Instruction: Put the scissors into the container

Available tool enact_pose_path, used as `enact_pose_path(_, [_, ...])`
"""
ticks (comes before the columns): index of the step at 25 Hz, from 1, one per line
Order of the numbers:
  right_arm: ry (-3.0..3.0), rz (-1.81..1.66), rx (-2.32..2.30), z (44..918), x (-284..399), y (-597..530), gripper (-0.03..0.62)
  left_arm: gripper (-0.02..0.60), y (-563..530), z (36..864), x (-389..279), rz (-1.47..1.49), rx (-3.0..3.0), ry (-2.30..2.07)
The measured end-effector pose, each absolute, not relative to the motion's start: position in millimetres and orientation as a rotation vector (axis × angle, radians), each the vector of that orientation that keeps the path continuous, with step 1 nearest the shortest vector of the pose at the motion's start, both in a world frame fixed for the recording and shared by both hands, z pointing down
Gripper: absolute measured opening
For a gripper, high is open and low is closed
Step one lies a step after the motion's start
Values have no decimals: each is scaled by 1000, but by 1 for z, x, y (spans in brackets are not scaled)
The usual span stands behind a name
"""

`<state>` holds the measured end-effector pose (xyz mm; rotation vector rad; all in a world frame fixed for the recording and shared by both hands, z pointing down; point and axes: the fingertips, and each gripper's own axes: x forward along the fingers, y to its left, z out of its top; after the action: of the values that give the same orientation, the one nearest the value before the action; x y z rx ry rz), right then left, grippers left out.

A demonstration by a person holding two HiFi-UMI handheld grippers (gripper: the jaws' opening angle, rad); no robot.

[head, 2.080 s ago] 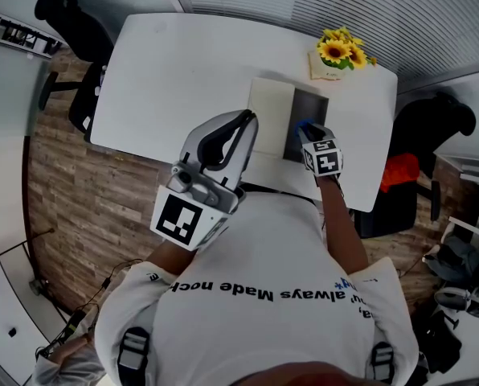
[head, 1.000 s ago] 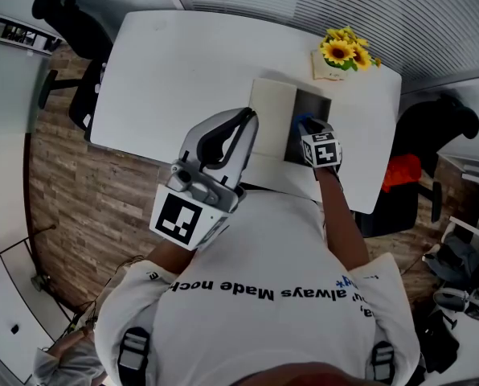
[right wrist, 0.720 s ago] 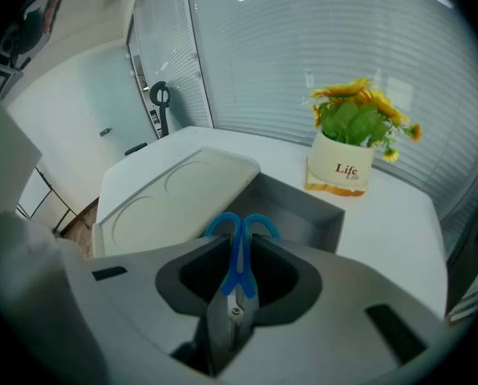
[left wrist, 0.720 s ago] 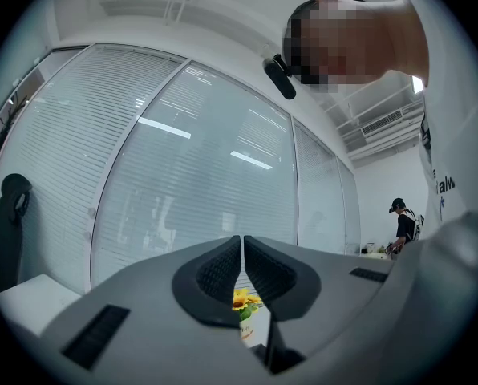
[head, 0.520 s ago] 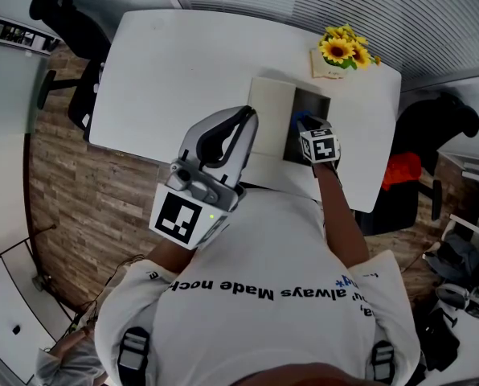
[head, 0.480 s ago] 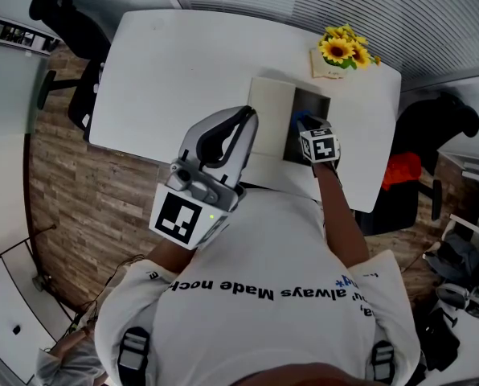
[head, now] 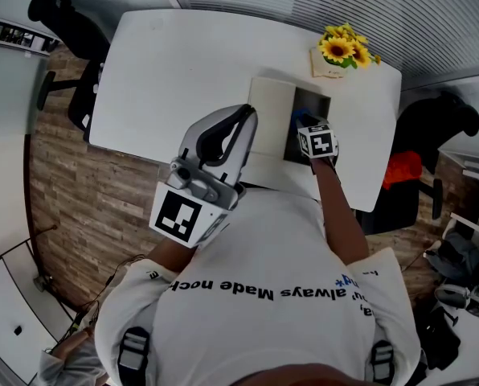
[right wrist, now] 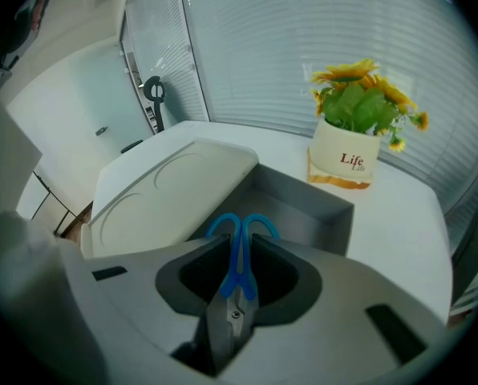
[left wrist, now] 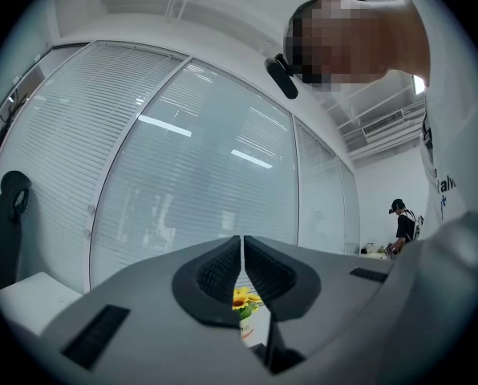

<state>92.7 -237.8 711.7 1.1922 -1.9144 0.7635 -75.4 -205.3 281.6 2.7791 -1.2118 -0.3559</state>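
Note:
Blue-handled scissors (right wrist: 237, 273) hang between the pads of my right gripper (right wrist: 241, 241), which is shut on them, handle loops pointing away from the camera. They are held just above the open grey container (right wrist: 307, 208), which looks empty inside. In the head view the right gripper (head: 302, 124) sits over the container (head: 312, 103) at the table's right side, with a bit of blue handle (head: 298, 119) showing. My left gripper (left wrist: 242, 249) is shut on nothing; it is raised off the table near my chest (head: 244, 121) and points roughly level.
The container's cream lid (right wrist: 175, 191) lies flat against its left side. A white pot of sunflowers (right wrist: 350, 157) stands on the white table (head: 183, 63) behind the container. Black office chairs (head: 71, 22) (head: 432, 127) stand at the table's left and right ends.
My right gripper has crept a little further over the container with the scissors still in it. The left gripper has kept still.

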Motion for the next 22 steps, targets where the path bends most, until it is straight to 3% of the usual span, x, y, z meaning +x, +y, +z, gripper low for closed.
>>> enact_pose_path(22, [-1788, 876, 1225, 712, 97, -264, 92, 31, -205, 281, -82, -359, 2793, -1202])
